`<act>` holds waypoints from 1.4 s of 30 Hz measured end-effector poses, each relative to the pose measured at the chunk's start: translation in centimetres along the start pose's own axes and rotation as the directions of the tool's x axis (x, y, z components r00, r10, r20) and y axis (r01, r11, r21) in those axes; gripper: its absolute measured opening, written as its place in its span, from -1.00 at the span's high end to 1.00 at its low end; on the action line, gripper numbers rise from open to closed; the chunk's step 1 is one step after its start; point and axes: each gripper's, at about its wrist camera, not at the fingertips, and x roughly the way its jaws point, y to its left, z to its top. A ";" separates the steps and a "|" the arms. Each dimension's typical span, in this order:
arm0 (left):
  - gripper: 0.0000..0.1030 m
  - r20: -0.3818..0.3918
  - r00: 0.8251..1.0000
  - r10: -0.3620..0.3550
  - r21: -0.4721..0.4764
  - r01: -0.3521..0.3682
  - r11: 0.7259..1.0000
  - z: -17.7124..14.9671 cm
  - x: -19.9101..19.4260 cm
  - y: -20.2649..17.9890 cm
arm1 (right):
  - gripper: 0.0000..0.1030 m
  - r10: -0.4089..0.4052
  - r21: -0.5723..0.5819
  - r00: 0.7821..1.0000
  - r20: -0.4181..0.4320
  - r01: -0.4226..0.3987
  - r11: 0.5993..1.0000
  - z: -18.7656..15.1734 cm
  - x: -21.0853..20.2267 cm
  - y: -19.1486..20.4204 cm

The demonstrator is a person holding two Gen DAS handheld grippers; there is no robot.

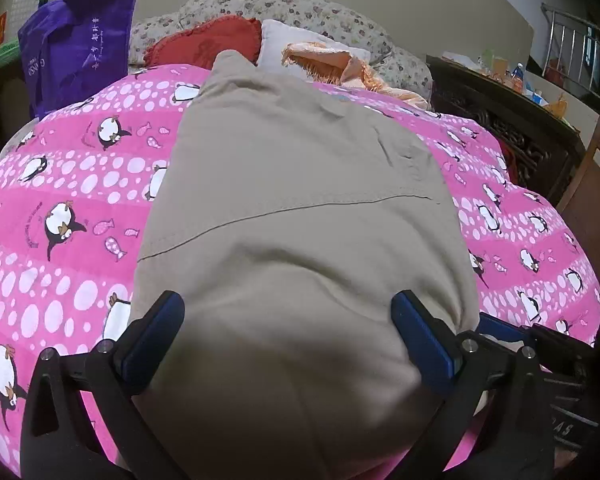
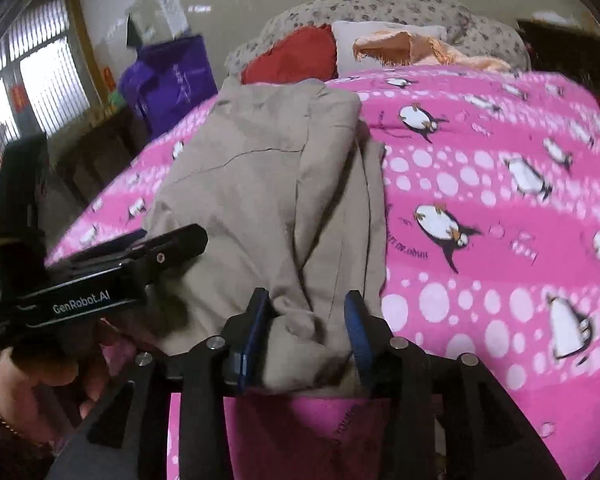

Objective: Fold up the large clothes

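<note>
A large beige garment (image 1: 296, 208) lies lengthwise on a bed with a pink penguin-print cover (image 1: 60, 200). It also shows in the right wrist view (image 2: 260, 184), partly folded with a doubled layer on its right side. My left gripper (image 1: 288, 328) is open, its blue-padded fingers (image 1: 152, 344) standing wide on either side of the garment's near end. My right gripper (image 2: 306, 316) is closed on a bunched near corner of the garment. The left gripper (image 2: 132, 256) appears in the right wrist view at the garment's left edge.
At the head of the bed lie a red cushion (image 1: 212, 44), a white pillow (image 1: 296, 44), an orange cloth (image 1: 340, 64) and a floral quilt (image 1: 284, 8). A purple bag (image 1: 76, 48) stands at the left. A dark wooden cabinet (image 1: 512, 120) stands at the right.
</note>
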 end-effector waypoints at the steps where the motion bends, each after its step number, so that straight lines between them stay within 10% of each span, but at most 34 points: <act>1: -1.00 0.000 1.000 -0.002 -0.002 0.002 1.000 0.0 0.0 0.1 | 0.22 0.007 0.007 1.000 0.003 -0.007 1.000 0.0 0.0 -0.2; 22: -1.00 -0.070 0.997 0.035 0.036 -0.032 0.999 0.7 -0.1 -0.6 | -0.04 -0.081 -0.002 0.996 -0.029 0.081 0.997 0.2 -0.4 0.5; 29: -1.00 -0.246 0.964 0.104 -0.069 -0.124 0.990 2.0 -7.4 -1.0 | -0.18 -0.192 -0.027 0.981 0.020 0.192 0.981 2.8 -9.3 2.9; 42: -1.00 -0.232 0.966 0.119 0.009 -0.120 0.993 3.3 -10.2 -4.7 | -0.36 -0.121 -0.016 0.993 -0.003 0.121 0.993 1.3 -13.4 4.0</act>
